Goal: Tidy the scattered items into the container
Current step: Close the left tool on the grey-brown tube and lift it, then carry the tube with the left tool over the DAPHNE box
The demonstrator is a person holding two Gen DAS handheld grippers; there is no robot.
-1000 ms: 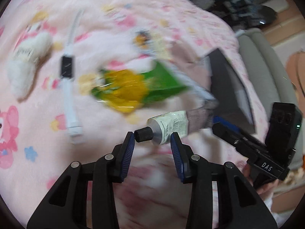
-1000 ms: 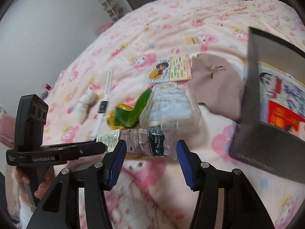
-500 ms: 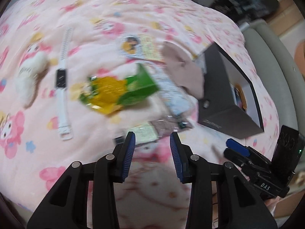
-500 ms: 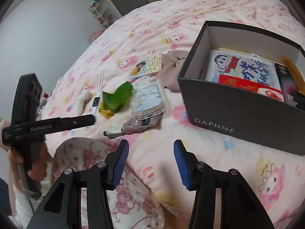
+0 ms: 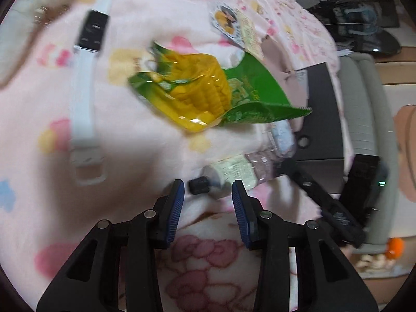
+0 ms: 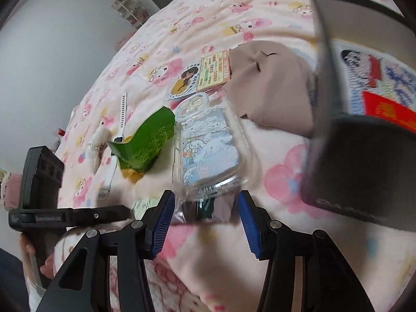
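On the pink cartoon-print bed blanket (image 5: 39, 98), a small squeeze tube with a black cap and a pale label (image 5: 228, 174) lies just ahead of the left tool (image 5: 208, 200). This tool's two blue-padded fingers (image 5: 176, 208) are spread apart, one on each side of the tube's cap end, and they are not touching it. Nothing is held in it.

The right tool (image 6: 202, 221) is spread wide too, with nothing pinched. Between its blue fingers (image 6: 162, 221) sits the crumpled far end of the tube (image 6: 205, 205); I cannot tell if they touch it.

Beyond the tube lies a green and yellow corn snack packet (image 5: 208, 93). Next to the packet, on the side toward the box, is a clear phone case with blue cartoon dogs (image 6: 208, 145). Past the case is a flat card with a girl's picture (image 6: 200, 75), and beside that a folded beige cloth (image 6: 273, 88), which touches the box. On the packet's other side lie a white wristband with a black screen (image 5: 88, 59) and a fluffy white toy (image 6: 97, 143).

The dark grey cardboard box (image 6: 364, 161) stands close to the tube's far end. Inside it are a cartoon book (image 6: 377, 78) and something red (image 6: 387, 109).
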